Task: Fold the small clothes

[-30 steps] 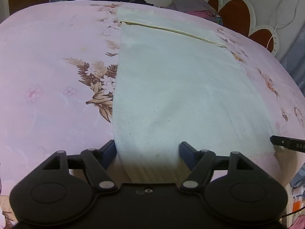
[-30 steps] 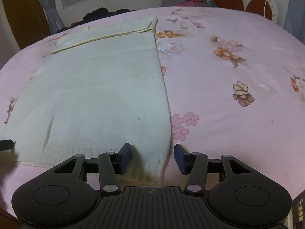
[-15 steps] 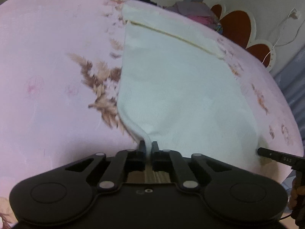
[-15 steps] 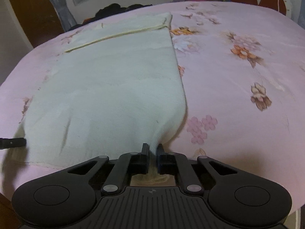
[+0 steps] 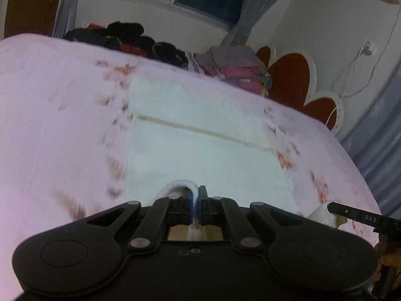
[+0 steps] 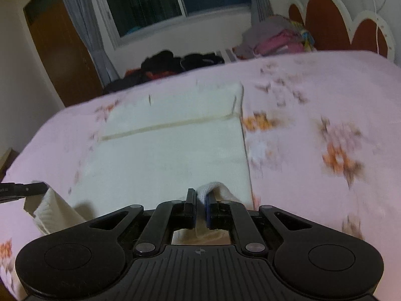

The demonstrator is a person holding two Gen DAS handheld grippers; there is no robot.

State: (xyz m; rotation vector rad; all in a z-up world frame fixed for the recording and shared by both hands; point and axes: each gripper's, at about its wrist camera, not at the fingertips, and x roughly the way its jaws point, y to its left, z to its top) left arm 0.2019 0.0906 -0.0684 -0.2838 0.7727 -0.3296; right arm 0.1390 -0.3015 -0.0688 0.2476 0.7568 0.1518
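A cream knit garment [image 5: 200,155] lies flat on the pink floral bed [image 5: 50,125], its hem at the near end. My left gripper [image 5: 196,195] is shut on the garment's near left hem corner and holds it lifted over the cloth. My right gripper [image 6: 199,198] is shut on the near right hem corner of the garment [image 6: 175,155], also lifted. The right gripper's tip with cloth shows at the right edge of the left wrist view [image 5: 333,209]. The left gripper's tip with cloth shows at the left of the right wrist view [image 6: 37,188].
A pile of dark clothes [image 5: 125,37] and a stack of folded pink and grey clothes [image 5: 238,67] sit at the bed's far edge. A red and white headboard [image 5: 293,75] stands at the right. A window [image 6: 163,0] and a wooden door [image 6: 57,57] lie beyond.
Both grippers shut on the hem corners, then lifted and carried them forward over the garment toward its far end. The view now tilts up to the room.
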